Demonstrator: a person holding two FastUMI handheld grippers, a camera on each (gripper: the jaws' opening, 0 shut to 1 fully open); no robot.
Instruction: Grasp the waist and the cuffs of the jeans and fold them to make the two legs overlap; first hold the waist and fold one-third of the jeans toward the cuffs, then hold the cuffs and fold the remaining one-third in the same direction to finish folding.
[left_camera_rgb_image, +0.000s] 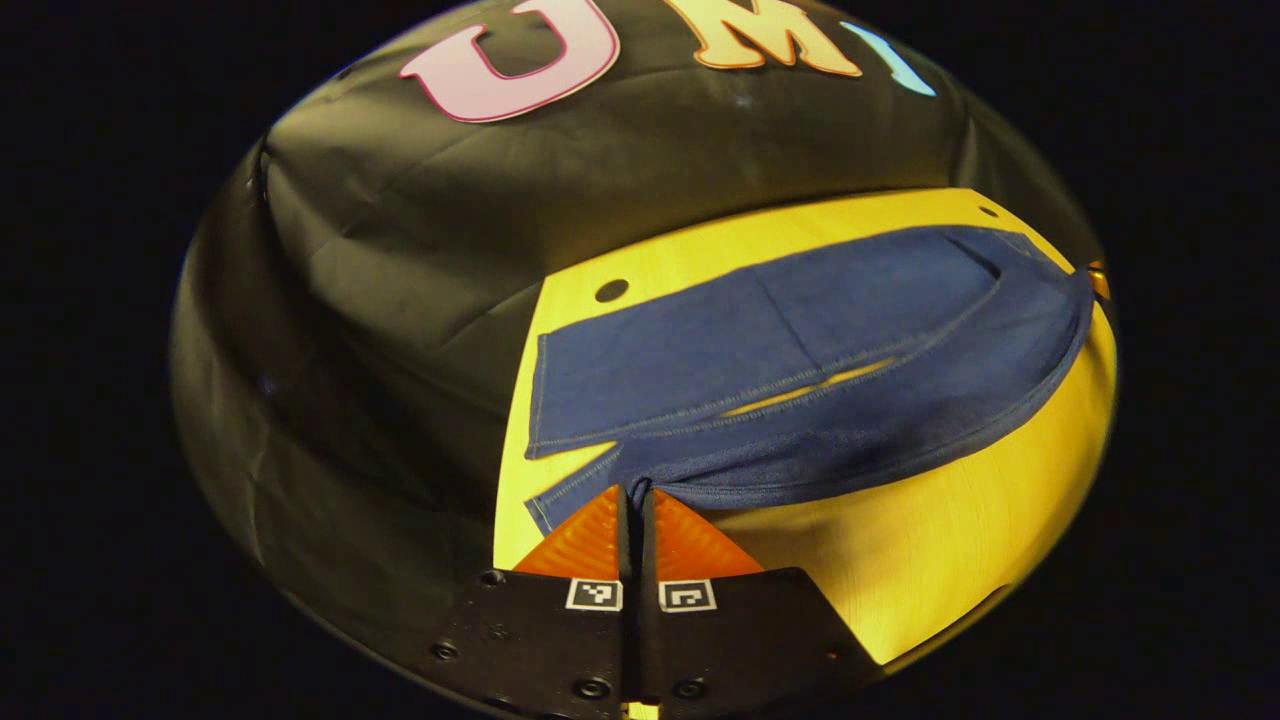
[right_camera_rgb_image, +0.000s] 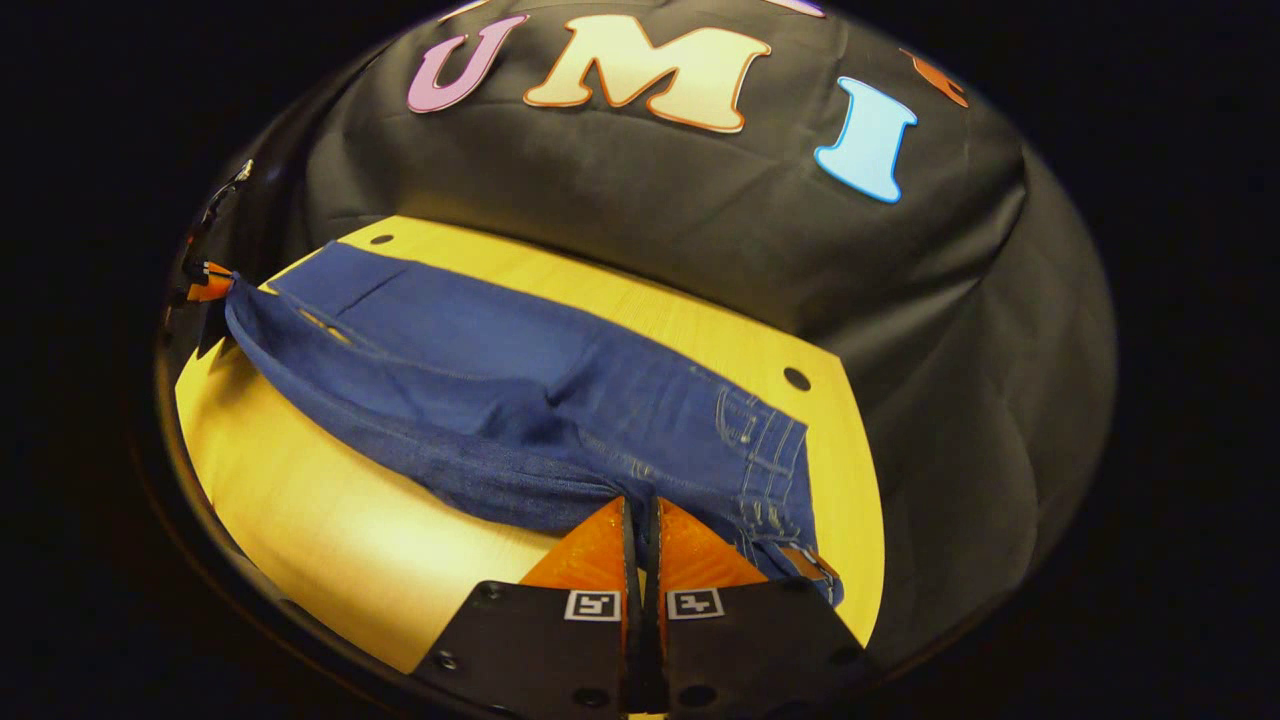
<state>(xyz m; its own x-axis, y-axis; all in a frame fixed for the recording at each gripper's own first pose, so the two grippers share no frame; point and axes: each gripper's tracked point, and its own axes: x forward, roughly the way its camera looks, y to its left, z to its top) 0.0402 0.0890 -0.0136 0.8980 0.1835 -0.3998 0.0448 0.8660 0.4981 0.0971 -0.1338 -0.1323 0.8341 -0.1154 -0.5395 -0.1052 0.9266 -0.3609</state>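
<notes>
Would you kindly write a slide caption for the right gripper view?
Right gripper pinches the waist end of the jeans on the yellow table, near leg lifted.

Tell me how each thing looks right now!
jeans: near leg lifted off the table, pulled over the far one
left gripper: shut on the cuff
right gripper: shut on the waist
table: yellow, under the jeans

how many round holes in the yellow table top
3 show. In the left gripper view, one hole sits near the cuffs and one by the far corner. The right gripper view adds one beside the waist. The jeans on the table may hide more.
</notes>
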